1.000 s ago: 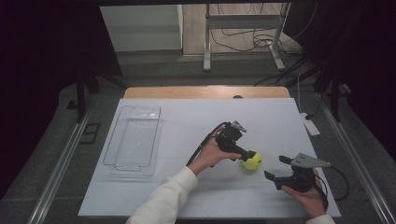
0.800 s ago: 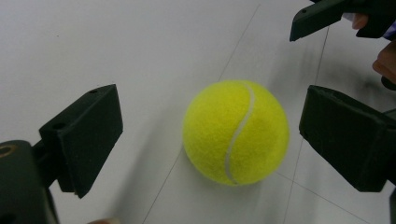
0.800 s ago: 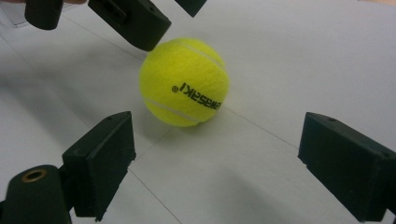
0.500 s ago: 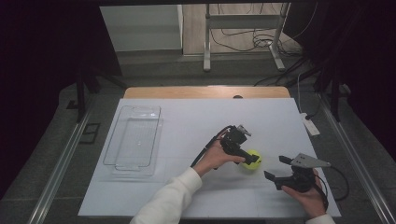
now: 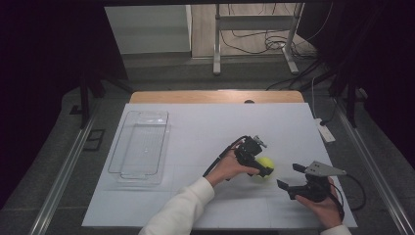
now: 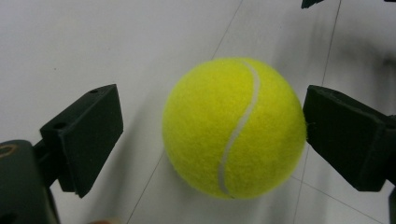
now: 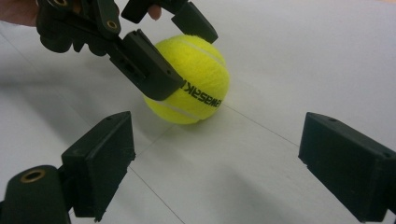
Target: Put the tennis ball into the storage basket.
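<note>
High view: the tennis ball lies on the table towards its near right corner.

Left gripper view: the left gripper straddles it, jaws apart; close evenly across the middle.

Right gripper view: the right gripper waits nearby, jaws apart.

A white table with a wooden strip along its far edge stands on a grey floor. Metal rails run along the floor beside its left and right edges. Beyond the far edge stands a metal stand on a wooden floor patch with loose cables, beside a pale panel. The room's sides lie in darkness; light falls mainly on the table.
</note>
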### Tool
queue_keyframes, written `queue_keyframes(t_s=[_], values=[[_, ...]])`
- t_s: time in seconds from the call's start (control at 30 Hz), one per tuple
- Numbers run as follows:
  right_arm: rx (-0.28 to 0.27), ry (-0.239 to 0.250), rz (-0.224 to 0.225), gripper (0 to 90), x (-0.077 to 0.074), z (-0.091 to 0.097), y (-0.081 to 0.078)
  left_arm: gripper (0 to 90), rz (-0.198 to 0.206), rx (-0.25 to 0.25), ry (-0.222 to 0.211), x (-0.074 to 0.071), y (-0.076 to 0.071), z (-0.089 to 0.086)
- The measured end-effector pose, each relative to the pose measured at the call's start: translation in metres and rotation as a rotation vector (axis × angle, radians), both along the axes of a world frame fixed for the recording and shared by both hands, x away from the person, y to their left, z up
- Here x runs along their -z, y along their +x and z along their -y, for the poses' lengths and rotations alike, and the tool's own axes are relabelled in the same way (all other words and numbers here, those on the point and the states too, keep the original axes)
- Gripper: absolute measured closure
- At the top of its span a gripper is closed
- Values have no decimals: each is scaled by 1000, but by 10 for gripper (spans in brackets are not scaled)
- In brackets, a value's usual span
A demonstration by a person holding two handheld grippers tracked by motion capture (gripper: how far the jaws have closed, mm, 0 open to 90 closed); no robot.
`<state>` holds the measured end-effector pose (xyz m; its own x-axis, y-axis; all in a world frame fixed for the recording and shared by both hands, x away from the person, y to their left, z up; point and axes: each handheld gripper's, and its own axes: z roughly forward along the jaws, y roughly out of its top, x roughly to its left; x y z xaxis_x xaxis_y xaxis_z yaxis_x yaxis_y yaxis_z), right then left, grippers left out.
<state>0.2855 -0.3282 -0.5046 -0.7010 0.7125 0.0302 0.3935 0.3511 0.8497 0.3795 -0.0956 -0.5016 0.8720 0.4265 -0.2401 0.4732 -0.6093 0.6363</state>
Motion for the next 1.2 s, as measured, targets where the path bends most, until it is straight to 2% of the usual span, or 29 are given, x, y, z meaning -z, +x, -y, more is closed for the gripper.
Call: queue_keyframes(t_s=[0.2, 0.33, 0.5, 0.67, 0.93, 1.2], values=[[1, 1, 0, 106, 0, 0, 0, 157, -34, 43, 12, 3, -1, 2], [2, 1, 0, 106, 0, 0, 0, 254, -30, 50, 7, 2, -3, 3], [3, 1, 1, 107, 0, 0, 0, 265, -27, 52, 14, 1, -4, 3], [3, 6, 6, 106, -1, 1, -1, 270, 1, 37, 20, -1, -5, 2], [2, 7, 9, 106, -1, 0, -1, 272, 22, 14, 0, -9, -4, -6], [0, 6, 9, 106, -2, 0, -1, 272, 61, -15, -34, -20, -6, -15]])
